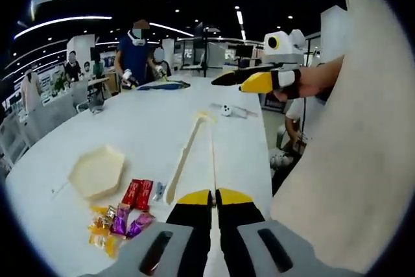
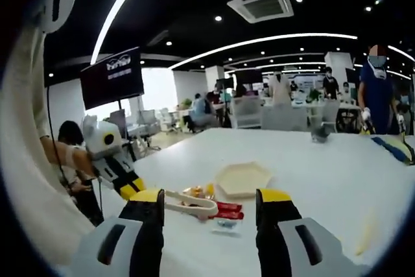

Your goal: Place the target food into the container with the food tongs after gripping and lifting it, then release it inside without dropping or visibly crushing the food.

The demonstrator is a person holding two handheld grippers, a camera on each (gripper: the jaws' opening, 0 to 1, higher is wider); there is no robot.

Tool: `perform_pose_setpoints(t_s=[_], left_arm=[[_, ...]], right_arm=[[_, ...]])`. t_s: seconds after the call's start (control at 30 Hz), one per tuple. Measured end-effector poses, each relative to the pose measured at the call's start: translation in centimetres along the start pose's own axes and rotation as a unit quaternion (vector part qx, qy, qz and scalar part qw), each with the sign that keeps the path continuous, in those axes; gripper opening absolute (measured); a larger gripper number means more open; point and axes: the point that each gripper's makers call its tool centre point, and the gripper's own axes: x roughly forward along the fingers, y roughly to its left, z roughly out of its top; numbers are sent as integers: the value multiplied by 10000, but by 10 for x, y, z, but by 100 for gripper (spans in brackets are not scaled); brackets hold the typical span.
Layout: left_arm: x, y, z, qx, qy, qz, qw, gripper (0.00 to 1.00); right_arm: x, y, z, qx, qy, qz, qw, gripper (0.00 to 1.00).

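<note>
Cream food tongs (image 1: 187,155) lie on the white table (image 1: 149,128), one end just ahead of my left gripper (image 1: 214,198), whose yellow-tipped jaws are shut with nothing between them. A cream hexagonal container (image 1: 97,172) sits to the left, with red, purple and orange wrapped snacks (image 1: 130,209) beside it. The right gripper (image 1: 256,81) hangs in a hand above the table's right edge. In the right gripper view my right gripper (image 2: 211,200) is open wide above the table, framing the tongs (image 2: 191,202), the red snacks (image 2: 227,211) and the container (image 2: 243,178). The left gripper (image 2: 126,183) is at the left.
A small white object (image 1: 227,109) and a blue cloth (image 1: 162,85) lie farther along the table. A person (image 1: 135,53) stands at its far end, others behind. Chairs (image 2: 249,111) line the far side. A light sleeve (image 1: 363,134) covers the right.
</note>
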Motion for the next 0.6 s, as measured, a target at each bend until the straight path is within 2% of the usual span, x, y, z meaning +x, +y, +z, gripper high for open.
perform_pose_setpoints(t_s=[0.3, 0.47, 0.6], left_arm=[[-20, -5, 20, -119, -355, -122, 9992, 0], [-30, -12, 36, -145, -576, -265, 9979, 0], [-36, -15, 47, -135, -735, -348, 9966, 0]], right_arm=[[11, 28, 6, -71, 193, 954, 9952, 55], [16, 36, 10, -5, 227, 1277, 9916, 54], [18, 42, 18, 134, 128, 1503, 9885, 54]])
